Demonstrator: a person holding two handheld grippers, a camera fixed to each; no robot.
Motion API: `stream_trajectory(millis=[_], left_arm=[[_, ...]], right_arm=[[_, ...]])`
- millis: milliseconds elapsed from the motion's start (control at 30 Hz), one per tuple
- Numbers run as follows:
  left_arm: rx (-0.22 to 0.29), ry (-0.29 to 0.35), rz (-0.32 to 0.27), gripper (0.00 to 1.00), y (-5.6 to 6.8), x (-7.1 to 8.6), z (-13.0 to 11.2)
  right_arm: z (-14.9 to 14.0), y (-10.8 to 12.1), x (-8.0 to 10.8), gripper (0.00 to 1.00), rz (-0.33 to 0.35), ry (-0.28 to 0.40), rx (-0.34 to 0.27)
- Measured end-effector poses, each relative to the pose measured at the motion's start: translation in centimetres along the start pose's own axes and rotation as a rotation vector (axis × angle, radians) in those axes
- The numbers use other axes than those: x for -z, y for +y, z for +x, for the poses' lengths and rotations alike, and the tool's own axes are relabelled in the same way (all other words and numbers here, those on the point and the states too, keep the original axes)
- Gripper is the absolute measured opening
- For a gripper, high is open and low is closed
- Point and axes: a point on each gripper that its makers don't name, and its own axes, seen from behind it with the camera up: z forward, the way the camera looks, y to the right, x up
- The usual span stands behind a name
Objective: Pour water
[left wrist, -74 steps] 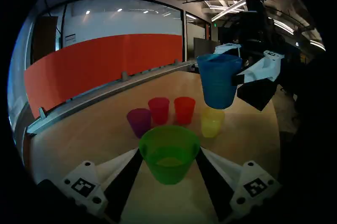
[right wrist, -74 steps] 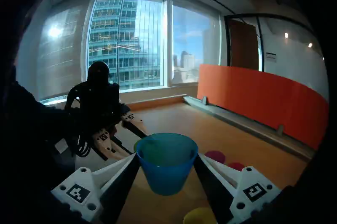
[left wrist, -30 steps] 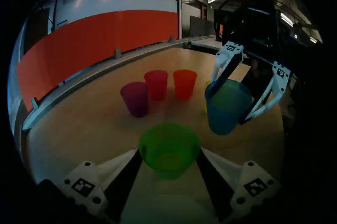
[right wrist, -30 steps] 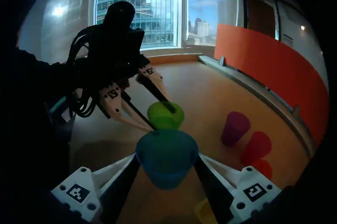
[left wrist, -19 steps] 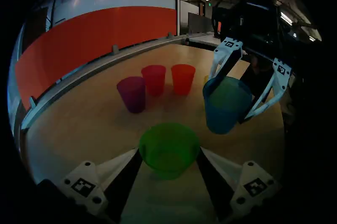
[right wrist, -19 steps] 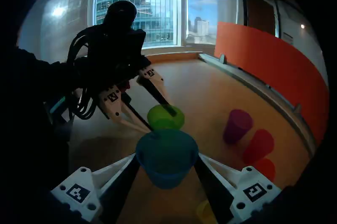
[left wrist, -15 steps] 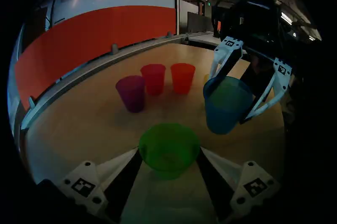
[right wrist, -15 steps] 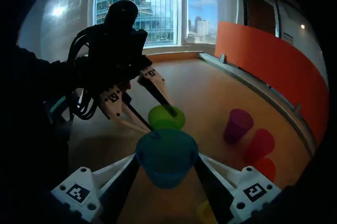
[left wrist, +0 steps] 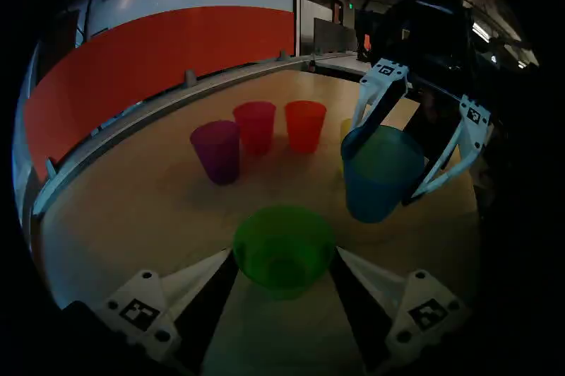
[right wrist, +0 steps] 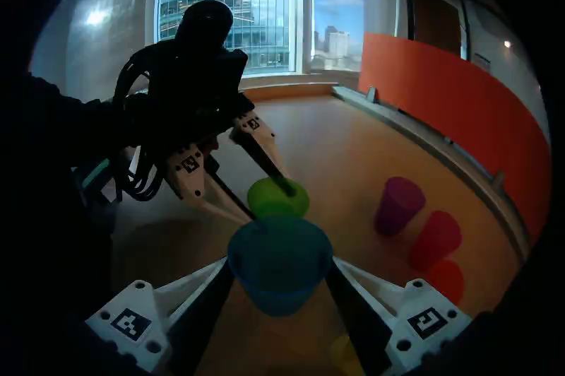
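**A:** Where is the pouring cup?

**B:** The translucent blue plastic cup is low centre in the right gripper view. The right gripper has it clamped, with both fingers pressing its sides just under the rim. The inside is too dark to tell whether there is water in it.

**A:** And the other cup?

**B:** The translucent green plastic cup is low centre in the left gripper view. The left gripper pinches it the same way, one finger tight on each side. Its own rim hides its base, so I can't say whether it rests on the pale wooden counter.

**A:** How close are the two cups?

**B:** Near, but apart. In the left gripper view the blue one is right of centre, above the green one and roughly upright.

**A:** What's around them?

**B:** At mid-frame, a purple plastic cup, a red plastic cup and an orange plastic cup stand in a row on the counter. A yellow cup is mostly hidden behind the blue cup and one of the white fingers. An orange wall panel fills the upper left. At the left edge of the right gripper view a person's dark sleeve blends into shadow.
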Motion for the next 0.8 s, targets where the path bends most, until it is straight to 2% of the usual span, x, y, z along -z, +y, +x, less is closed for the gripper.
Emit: stream_trajectory(millis=[567,700,800], left_arm=[[-0.008,-0.021,0.012,0.88,-0.1,0.3,-0.8],[-0.003,-0.027,0.013,1.0,0.0,0.4,-0.9],[0.001,-0.026,0.009,1.0,0.1,0.5,-1.0]], right_arm=[[-0.3,-0.5,-0.7,0.9,0.0,-0.003,0.001],[-0.5,-0.6,-0.9,0.9,-0.002,-0.005,-0.001],[-0.9,-0.6,-1.2,0.91,-0.004,-0.009,-0.001]])
